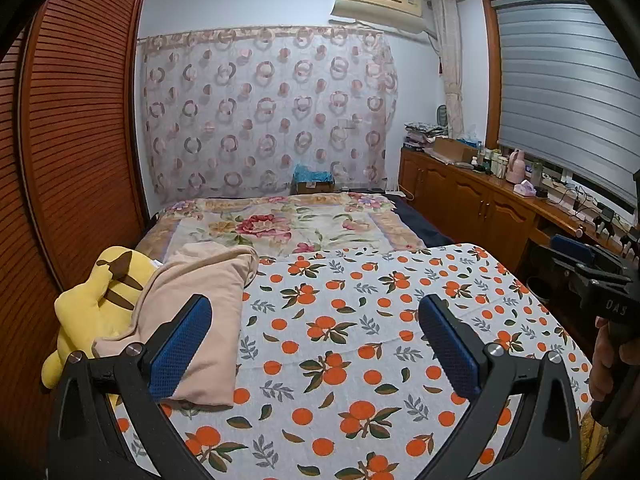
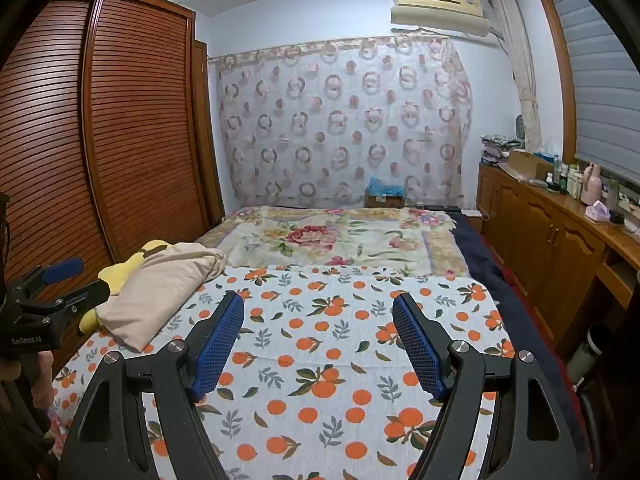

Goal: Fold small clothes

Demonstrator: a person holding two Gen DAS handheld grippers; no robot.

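A beige garment (image 1: 192,304) lies bunched at the left edge of the orange-print sheet (image 1: 360,340), partly over a yellow plush toy (image 1: 92,304). It also shows in the right wrist view (image 2: 160,284). My left gripper (image 1: 316,316) is open and empty above the sheet, its left finger over the garment's near edge. My right gripper (image 2: 318,316) is open and empty over the middle of the sheet (image 2: 340,360). Each gripper shows at the side of the other's view: the right gripper (image 1: 592,268) and the left gripper (image 2: 64,280).
A floral blanket (image 1: 280,224) covers the far half of the bed. A slatted wooden wardrobe (image 1: 72,120) stands close on the left. A wooden cabinet (image 1: 480,196) with bottles and boxes runs along the right under the window. A patterned curtain (image 1: 268,108) hangs at the back.
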